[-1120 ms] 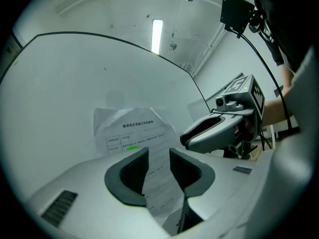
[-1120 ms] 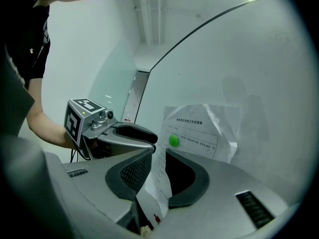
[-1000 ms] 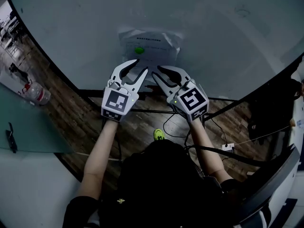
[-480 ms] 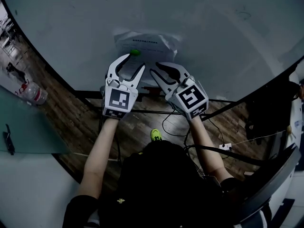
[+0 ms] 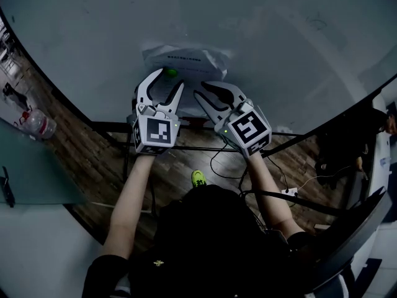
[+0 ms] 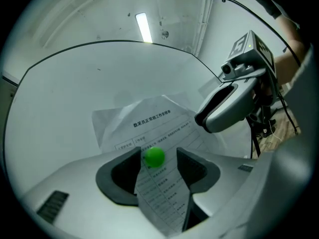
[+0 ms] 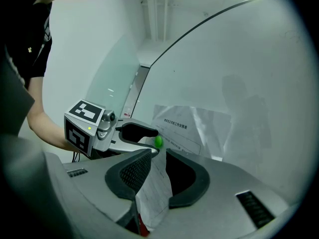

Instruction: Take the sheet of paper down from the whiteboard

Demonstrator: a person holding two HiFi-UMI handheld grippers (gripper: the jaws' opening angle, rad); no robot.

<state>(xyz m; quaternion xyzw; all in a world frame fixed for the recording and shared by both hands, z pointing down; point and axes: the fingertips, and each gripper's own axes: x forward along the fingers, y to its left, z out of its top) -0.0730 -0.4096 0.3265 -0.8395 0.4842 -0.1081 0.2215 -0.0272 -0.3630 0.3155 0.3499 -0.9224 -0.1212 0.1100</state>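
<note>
While your white plastic left gripper and its twin, the right gripper, sit side by side, count one of everything else that matters. There is one large white whiteboard, one creased white sheet of printed paper, and one small round green magnet pinning that sheet to the board.

Your left gripper straddles the magnet. Its jaws are spread wide and have just been opening, with magnet and paper in the gap and neither pad on them. Your right gripper is just right of the magnet and lower. Its jaws stand partly apart around the sheet's bottom edge, which lies against one pad with dark space on its other side.

Far left of the magnet and lower, one clear plastic bottle shows beside a glass tabletop. Below the magnet, thin black cables trail over a wooden floor.

From your head camera the gripper fingers cover the sheet's lower half. Only the right gripper view shows paper running down between those jaws. Only the left gripper view shows the printed lines beneath the magnet and one ceiling strip light above it.
</note>
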